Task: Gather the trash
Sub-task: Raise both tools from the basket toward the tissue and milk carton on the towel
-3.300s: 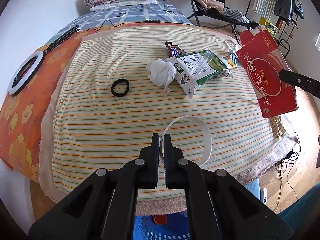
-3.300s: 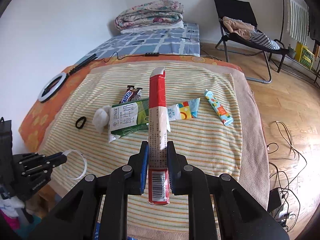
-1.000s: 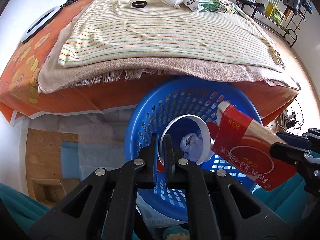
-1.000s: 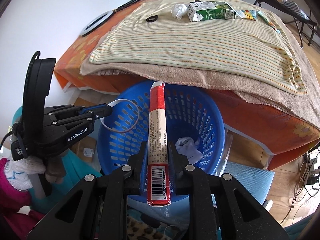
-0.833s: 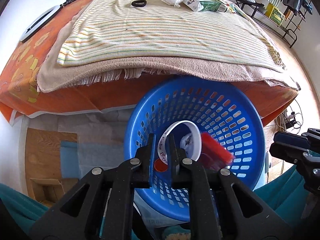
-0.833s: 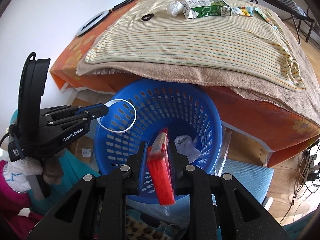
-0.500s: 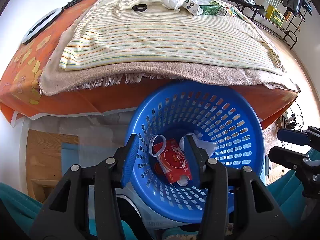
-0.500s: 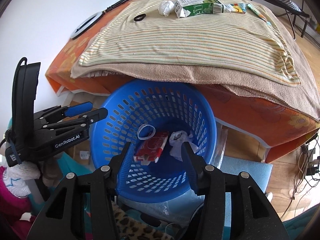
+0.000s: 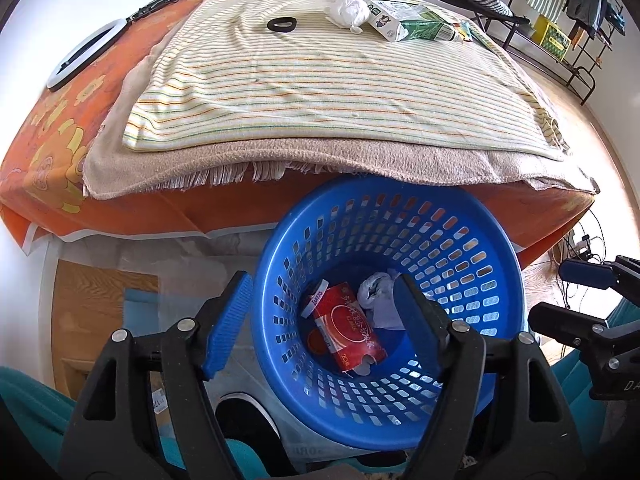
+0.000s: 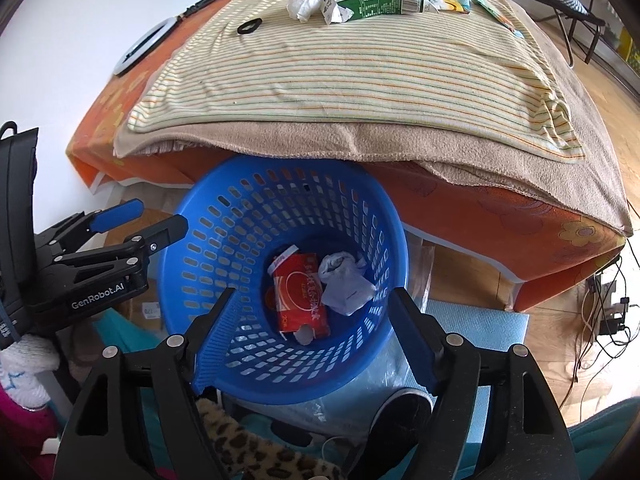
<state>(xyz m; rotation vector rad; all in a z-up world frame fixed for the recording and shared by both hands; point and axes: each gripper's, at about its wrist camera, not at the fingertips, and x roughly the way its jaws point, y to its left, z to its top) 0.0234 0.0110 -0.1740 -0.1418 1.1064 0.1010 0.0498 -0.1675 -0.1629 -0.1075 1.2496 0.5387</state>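
Both grippers hang empty, jaws spread, above the round blue perforated plastic basket [image 9: 472, 240].
Inside lie a flattened red carton [image 10: 301, 295] and crumpled white paper [image 10: 343, 282]; far off on the striped blanket [image 10: 360, 60] wait a green-and-white milk carton [image 10: 370, 0], white tissue wad [image 10: 303, 5] and black ring [image 10: 249, 26]. The left gripper [image 10: 154, 220] reads "GenRobot.AI"; the right gripper [image 10: 310, 340] shows no lettering.

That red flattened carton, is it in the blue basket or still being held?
In the basket. The red flattened carton lies on the blue perforated plastic basket's bottom beside crumpled white paper; both grippers are open, empty.
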